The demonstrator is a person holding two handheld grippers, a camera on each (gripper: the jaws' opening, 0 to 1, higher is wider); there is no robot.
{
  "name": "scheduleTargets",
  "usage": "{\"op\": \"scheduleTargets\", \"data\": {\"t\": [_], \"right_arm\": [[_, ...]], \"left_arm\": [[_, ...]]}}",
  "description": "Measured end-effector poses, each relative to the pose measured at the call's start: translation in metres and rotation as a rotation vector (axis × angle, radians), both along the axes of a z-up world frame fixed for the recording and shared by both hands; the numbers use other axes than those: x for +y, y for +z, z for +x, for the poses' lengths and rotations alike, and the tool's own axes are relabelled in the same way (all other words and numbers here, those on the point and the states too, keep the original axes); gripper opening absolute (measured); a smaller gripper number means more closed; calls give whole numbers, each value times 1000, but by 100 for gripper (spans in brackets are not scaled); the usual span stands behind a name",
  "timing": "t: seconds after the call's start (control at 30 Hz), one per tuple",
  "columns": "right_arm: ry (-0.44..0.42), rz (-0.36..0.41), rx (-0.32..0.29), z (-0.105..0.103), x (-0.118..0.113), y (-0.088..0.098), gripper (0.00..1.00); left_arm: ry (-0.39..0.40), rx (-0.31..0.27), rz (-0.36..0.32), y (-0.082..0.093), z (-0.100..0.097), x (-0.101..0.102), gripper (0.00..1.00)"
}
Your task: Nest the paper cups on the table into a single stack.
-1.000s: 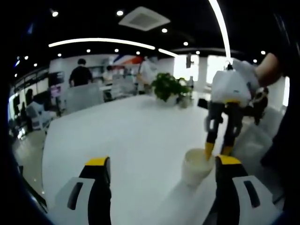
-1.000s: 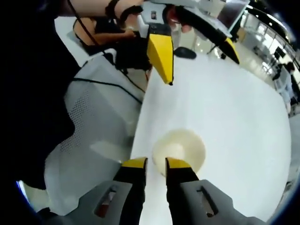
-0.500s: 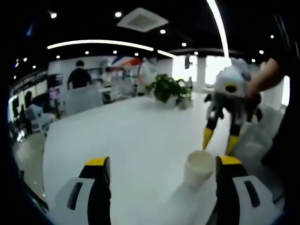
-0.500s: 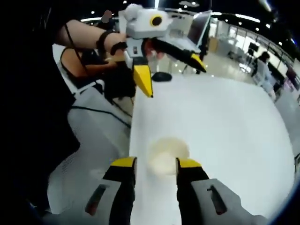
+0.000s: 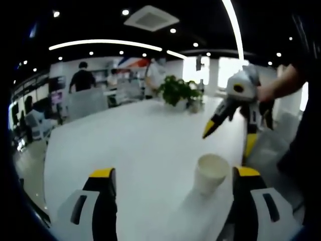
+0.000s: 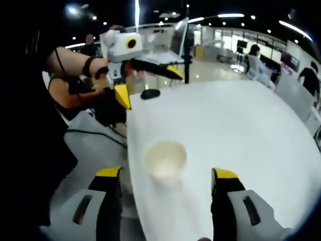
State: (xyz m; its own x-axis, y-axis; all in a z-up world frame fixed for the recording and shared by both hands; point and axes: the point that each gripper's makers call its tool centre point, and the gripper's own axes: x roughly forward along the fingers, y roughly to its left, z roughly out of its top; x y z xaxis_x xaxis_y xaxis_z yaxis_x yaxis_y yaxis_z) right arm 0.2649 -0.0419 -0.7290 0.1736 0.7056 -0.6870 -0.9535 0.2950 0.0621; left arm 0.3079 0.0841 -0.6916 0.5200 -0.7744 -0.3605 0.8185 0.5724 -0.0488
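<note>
A white paper cup (image 5: 210,173) stands upright on the white table (image 5: 140,145), close to its near edge. In the left gripper view my left gripper (image 5: 174,173) is open, and the cup sits just inside its right jaw without touching. My right gripper (image 5: 226,143) hangs open above and behind the cup, held by a hand. In the right gripper view the same cup (image 6: 164,159) sits between the wide-open jaws of my right gripper (image 6: 166,173), nearer the left one. My left gripper (image 6: 149,84) shows beyond it, open.
A potted plant (image 5: 175,93) stands at the table's far end, with people and chairs behind it. A small black object (image 6: 150,93) lies near the table's edge (image 6: 131,165). A person's dark sleeve and body fill the left of the right gripper view.
My right gripper was nearly shut at the cup's rim; it has opened wide, let go and drawn back up from the cup. The cup stays on the table. My left gripper stays open.
</note>
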Motion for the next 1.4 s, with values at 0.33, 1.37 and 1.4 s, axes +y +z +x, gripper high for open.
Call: {"op": "scheduleTargets", "data": {"t": [0.33,1.37,1.4], "right_arm": [[-46,-4,-51,2,-9,-11,100],[34,38,-33,-7,2,-54,66],[35,40,-31,-7,2,-54,65]], "left_arm": [[-27,31,22,-14,-11,-4,97],[-106,170,33,-80,-36,-62,84],[-106,169,34,-81,-35,-62,83]]}}
